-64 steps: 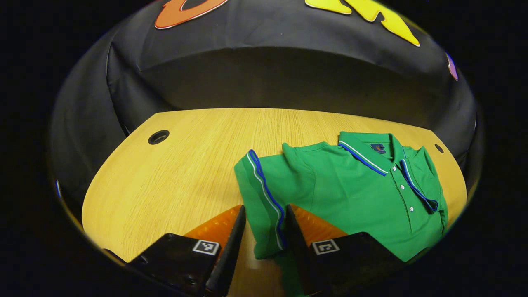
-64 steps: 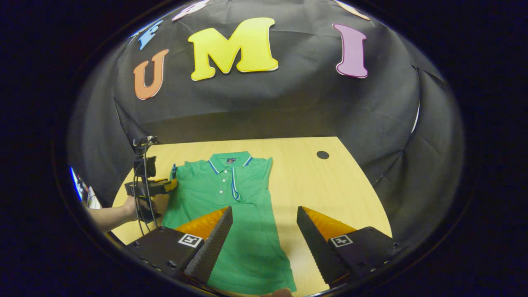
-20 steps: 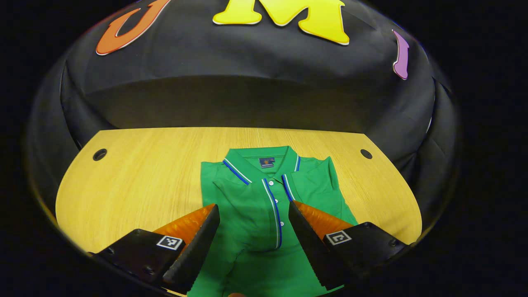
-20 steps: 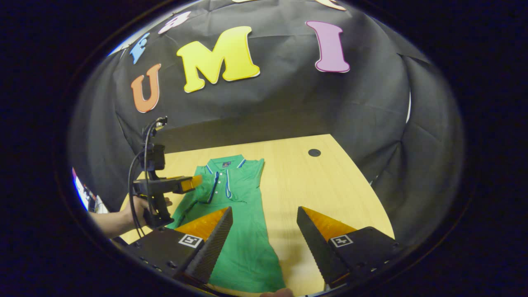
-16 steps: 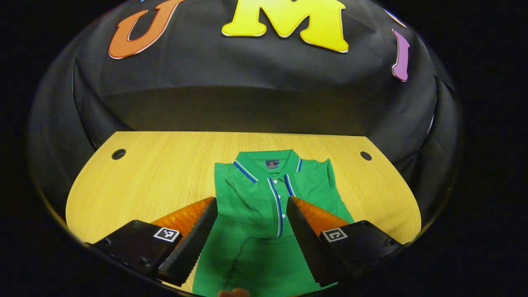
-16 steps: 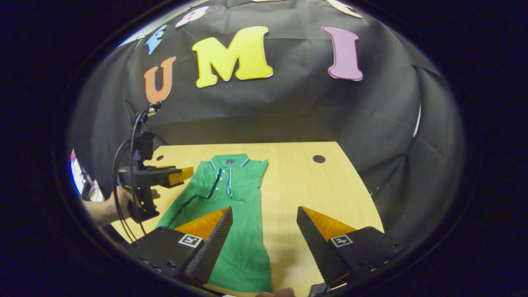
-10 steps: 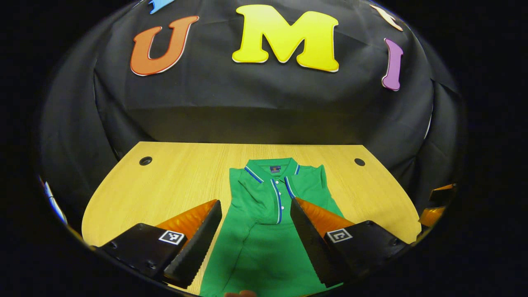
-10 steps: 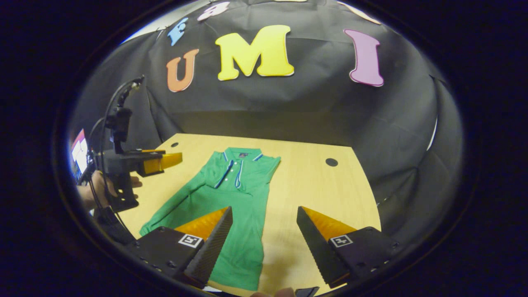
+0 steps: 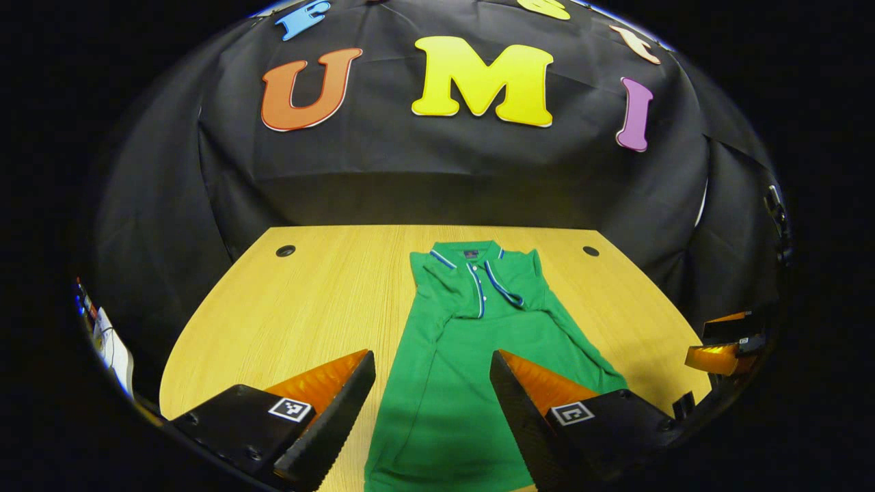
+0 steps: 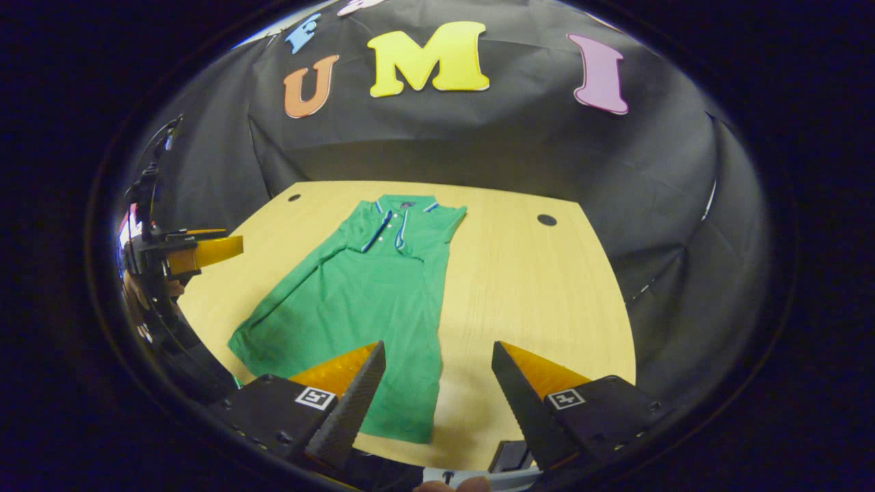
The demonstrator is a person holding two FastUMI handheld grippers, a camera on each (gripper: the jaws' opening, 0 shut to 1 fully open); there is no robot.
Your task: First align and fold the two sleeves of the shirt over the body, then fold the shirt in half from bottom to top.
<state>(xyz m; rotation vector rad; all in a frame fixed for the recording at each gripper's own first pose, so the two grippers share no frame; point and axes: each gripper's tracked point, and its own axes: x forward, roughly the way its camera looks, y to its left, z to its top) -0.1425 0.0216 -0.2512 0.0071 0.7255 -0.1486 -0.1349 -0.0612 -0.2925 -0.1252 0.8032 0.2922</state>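
Green shirt [image 9: 465,383] flat on table [image 9: 307,301], both sleeves folded in

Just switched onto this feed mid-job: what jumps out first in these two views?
A bright green polo shirt lies lengthwise on the middle of the wooden table, collar at the far end, both sleeves folded over the body. The left gripper and right gripper both hang open over its near hem, holding nothing.
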